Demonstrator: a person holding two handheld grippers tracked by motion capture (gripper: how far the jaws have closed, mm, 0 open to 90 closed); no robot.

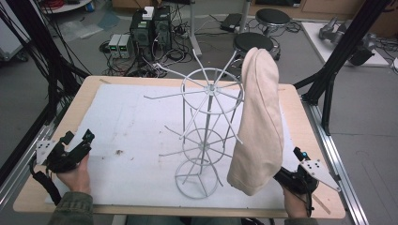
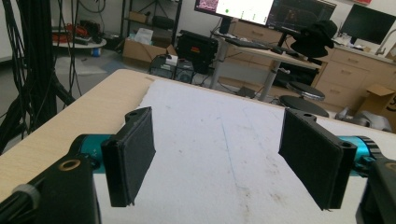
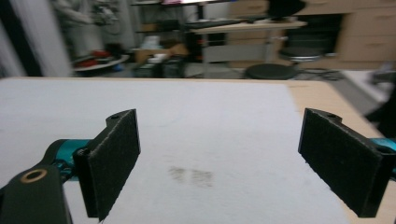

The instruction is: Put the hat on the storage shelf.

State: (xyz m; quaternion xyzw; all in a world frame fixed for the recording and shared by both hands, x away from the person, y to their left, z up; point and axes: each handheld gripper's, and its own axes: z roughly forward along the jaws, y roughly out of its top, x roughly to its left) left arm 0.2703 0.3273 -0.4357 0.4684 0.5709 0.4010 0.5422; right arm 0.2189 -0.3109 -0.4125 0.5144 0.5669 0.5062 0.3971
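A white wire rack (image 1: 207, 137) with spoke-like prongs stands upright in the middle of the white mat (image 1: 126, 122). A beige cloth hat (image 1: 259, 123) hangs from a prong on the rack's right side, its lower edge near the mat. My left gripper (image 1: 78, 137) rests at the table's front left, open, with nothing between its pads (image 2: 133, 156). My right gripper (image 1: 290, 167) sits at the front right, just behind and right of the hat's lower end, which hides part of it. Its pads (image 3: 112, 161) stand wide open over bare mat.
The mat lies on a wooden table (image 1: 89, 89) and has a brown stain (image 1: 118, 152) near my left hand. Black frame posts (image 1: 345, 47) stand at both sides. Two stools (image 1: 253, 43), computers (image 1: 150, 28) and cables sit on the floor beyond the far edge.
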